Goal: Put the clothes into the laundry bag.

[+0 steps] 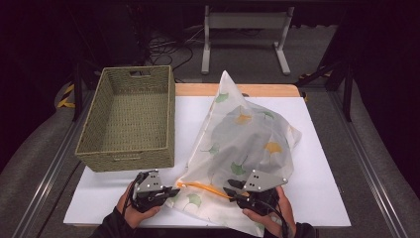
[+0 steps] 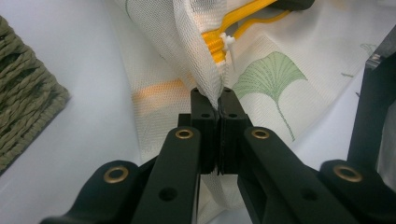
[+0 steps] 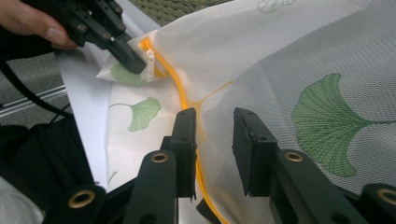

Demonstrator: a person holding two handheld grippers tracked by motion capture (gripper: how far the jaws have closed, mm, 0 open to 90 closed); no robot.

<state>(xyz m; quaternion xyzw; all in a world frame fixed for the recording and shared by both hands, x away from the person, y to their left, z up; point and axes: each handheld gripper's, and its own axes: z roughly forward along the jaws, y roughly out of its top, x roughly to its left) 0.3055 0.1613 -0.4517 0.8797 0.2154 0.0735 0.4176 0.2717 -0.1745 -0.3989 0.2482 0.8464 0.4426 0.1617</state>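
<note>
Left gripper view: left tongs (image 2: 218, 100) pressed together on the mesh bag's (image 2: 163, 28) corner beside the orange zipper (image 2: 215, 46), likely anchoring it taut, right tongs (image 3: 215, 126) spread astride the zipper line, bag lying on the counter (image 1: 317, 193) beside the wicker basket (image 1: 130, 116).

Mesh, wicker and matt plastic

The laundry bag (image 1: 247, 139) is fine, semi-sheer white mesh cloth with printed leaves and an orange zipper (image 3: 180, 91); the basket (image 1: 130, 119), far left, is rough woven green fibre; the tabletop (image 1: 322, 163) is smooth matt white; the tongs (image 2: 218, 109) are matt black plastic with brass-coloured rivets.
</note>
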